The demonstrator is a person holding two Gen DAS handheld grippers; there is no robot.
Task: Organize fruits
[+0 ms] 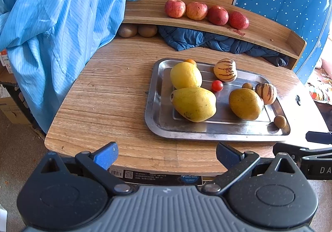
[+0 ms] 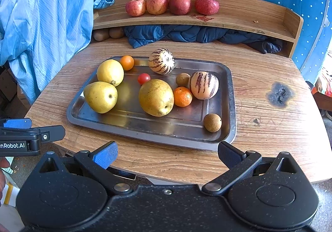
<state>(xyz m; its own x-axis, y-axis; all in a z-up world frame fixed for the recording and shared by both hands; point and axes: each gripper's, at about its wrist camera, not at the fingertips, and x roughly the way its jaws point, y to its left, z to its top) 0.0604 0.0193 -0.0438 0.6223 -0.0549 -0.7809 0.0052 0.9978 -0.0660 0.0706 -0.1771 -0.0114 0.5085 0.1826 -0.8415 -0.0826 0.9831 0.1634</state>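
Note:
A metal tray [image 2: 230, 95] [image 1: 153, 107] on the wooden table holds three yellow pears [image 2: 155, 97] [image 1: 193, 104], two striped melons [image 2: 161, 61] [image 1: 225, 70], two oranges [image 2: 182, 96], a cherry tomato [image 2: 144, 78] [image 1: 217, 85] and two small brown round fruits [image 2: 212, 122] [image 1: 280, 121]. Several red apples [image 2: 157, 5] [image 1: 196, 11] line the raised wooden shelf [image 2: 249, 18] behind. Two kiwis [image 2: 109, 33] [image 1: 137, 30] sit under the shelf. My left gripper [image 1: 166, 155] and right gripper [image 2: 166, 154] both stand open and empty at the table's near edge, short of the tray.
A light blue garment [image 1: 51, 24] hangs at the left over the table edge. A dark blue padded cloth [image 2: 186, 33] lies under the shelf. A dark burn mark [image 2: 280, 95] is on the table right of the tray. Boxes sit on the floor at the left.

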